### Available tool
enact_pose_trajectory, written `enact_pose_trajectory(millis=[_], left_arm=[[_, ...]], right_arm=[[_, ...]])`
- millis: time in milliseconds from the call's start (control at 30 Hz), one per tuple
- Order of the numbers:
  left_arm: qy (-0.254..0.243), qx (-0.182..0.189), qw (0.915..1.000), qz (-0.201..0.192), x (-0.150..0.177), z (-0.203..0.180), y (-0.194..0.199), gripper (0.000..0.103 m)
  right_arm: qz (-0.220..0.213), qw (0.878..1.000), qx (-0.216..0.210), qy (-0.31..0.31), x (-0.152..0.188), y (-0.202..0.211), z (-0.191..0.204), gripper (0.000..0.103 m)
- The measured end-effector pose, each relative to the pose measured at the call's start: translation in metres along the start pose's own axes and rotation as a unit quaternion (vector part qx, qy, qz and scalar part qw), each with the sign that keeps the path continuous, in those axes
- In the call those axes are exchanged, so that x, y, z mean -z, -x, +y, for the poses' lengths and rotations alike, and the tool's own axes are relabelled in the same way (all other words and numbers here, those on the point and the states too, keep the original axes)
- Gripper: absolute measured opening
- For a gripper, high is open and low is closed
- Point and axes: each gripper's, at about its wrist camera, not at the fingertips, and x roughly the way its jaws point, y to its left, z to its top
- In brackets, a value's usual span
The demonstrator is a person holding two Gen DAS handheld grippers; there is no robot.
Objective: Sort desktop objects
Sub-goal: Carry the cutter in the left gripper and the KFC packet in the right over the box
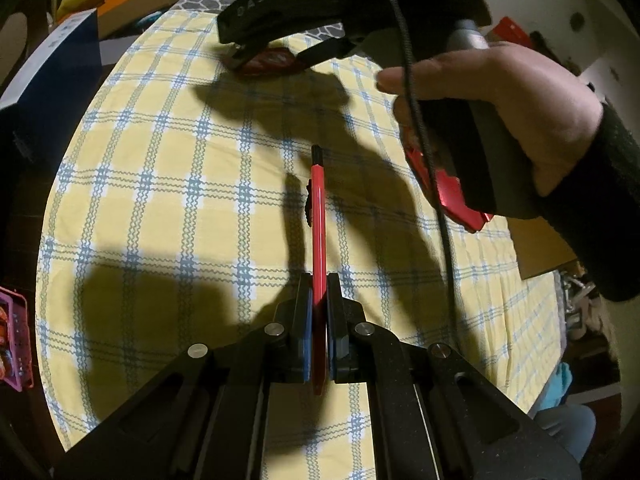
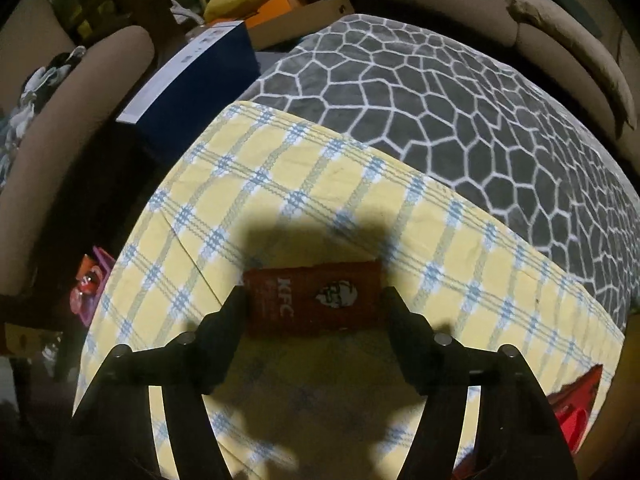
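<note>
A yellow checked cloth [image 2: 328,184] covers the surface; a red KFC packet [image 2: 316,300] lies on the cloth, near its grey-blanket [image 2: 460,100] edge.

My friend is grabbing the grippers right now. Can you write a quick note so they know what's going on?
Left gripper: shut on a red pen, held above the checked cloth.
Right gripper: fingers open, down on either side of the red KFC packet lying flat on the cloth; whether they touch it is hard to tell.
Done: pen picked up.
Left: probably close on the packet, then put both where they belong. A pink basket sits off the cloth's left edge, maybe the place for them.
</note>
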Motion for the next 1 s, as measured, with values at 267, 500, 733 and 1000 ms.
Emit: enact_pose_trajectory(millis=[267,500,733,1000], left_arm=[[-0.013,-0.022,0.9997,0.002,0.004,-0.005,-0.001,0.005],[-0.011,-0.026,0.9996,0.004,0.01,-0.011,0.003,0.005],[-0.027,-0.032,0.9991,0.002,0.012,-0.042,0.014,0.005],[-0.054,-0.05,0.9973,-0.007,0.01,-0.08,0.044,0.005]], right_arm=[[-0.005,1.0,-0.007,-0.016,0.028,0.041,-0.015,0.068],[-0.008,1.0,-0.014,-0.027,0.075,0.079,-0.027,0.068],[-0.01,0.999,-0.014,-0.03,0.122,0.11,-0.028,0.068],[-0.019,0.999,-0.017,-0.031,0.155,0.149,-0.034,0.068]])
